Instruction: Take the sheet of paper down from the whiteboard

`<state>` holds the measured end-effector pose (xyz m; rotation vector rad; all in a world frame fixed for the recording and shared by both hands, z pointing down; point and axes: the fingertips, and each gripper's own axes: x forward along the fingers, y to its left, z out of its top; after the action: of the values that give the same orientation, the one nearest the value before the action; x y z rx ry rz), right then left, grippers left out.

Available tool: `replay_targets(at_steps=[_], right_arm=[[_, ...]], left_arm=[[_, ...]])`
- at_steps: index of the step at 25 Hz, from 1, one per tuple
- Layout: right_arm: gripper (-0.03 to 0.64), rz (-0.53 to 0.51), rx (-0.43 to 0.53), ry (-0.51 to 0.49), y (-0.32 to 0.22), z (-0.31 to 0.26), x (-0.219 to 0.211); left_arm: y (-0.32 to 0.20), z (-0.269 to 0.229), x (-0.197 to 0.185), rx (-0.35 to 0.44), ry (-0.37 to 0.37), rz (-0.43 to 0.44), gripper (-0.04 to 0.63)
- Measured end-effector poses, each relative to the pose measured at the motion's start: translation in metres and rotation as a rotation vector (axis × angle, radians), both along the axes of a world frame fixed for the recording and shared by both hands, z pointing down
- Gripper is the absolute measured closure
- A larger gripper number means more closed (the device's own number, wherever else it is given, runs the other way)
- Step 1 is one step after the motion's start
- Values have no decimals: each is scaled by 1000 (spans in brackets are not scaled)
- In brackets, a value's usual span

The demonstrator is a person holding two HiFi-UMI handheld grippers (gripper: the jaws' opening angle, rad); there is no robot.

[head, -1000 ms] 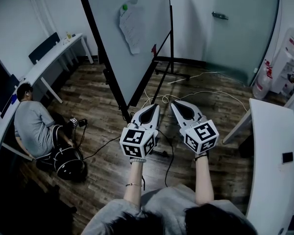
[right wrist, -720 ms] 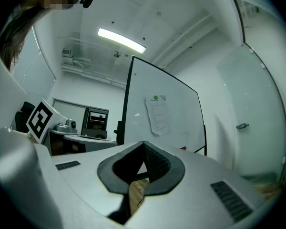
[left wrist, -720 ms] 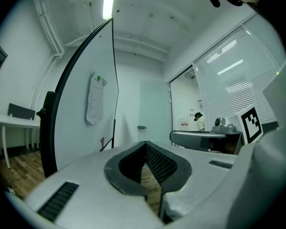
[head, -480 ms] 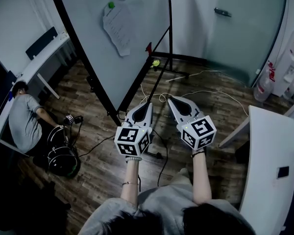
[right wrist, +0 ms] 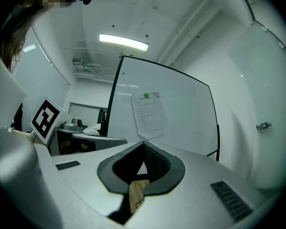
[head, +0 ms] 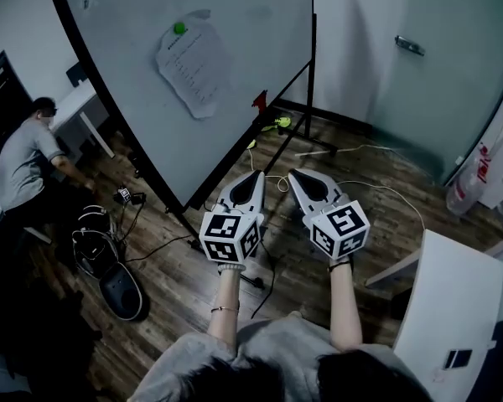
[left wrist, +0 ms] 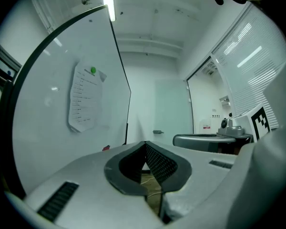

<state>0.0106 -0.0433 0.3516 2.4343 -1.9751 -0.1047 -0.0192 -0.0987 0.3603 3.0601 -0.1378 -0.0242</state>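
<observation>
A printed sheet of paper (head: 193,67) hangs on the tilted whiteboard (head: 260,32), pinned at its top by a round green magnet (head: 179,28). The paper (left wrist: 82,98) and the magnet (left wrist: 93,70) show at the left of the left gripper view; in the right gripper view the paper (right wrist: 150,112) hangs ahead at the centre. Both grippers are held level, side by side, short of the board and well below the sheet. The left gripper (head: 256,176) is shut with nothing in it. The right gripper (head: 294,174) is shut and empty too.
The board's black stand has a marker tray with a red object (head: 259,100) and a green one (head: 281,122). Cables (head: 352,152) trail over the wooden floor. A person (head: 23,162) bends at the left beside a bag (head: 122,288). A white table (head: 453,308) stands at the right.
Both grippers and the head have moved forward toward the whiteboard; the board and its paper now look larger and nearer. The person at the left has risen from the floor.
</observation>
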Motion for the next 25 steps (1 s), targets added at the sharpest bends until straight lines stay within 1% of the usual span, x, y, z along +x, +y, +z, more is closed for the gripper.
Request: replay_targets(at_steps=[5, 7, 11, 15, 20, 25], right_arm=[[615, -35, -1, 0, 8, 3, 32], [615, -42, 4, -6, 6, 5, 42], [617, -64, 6, -10, -2, 7, 51], [615, -80, 8, -12, -11, 10, 64], [615, -144, 29, -13, -45, 8, 85], [615, -212, 27, -3, -93, 2, 109]], left_arm=[[8, 4, 27, 5, -8, -47, 589], [6, 5, 32, 10, -9, -61, 589], [-7, 8, 37, -9, -7, -108, 590], [-15, 12, 48, 6, -17, -131, 589], [-44, 11, 63, 54, -16, -195, 590], [-91, -12, 82, 70, 35, -275, 589]])
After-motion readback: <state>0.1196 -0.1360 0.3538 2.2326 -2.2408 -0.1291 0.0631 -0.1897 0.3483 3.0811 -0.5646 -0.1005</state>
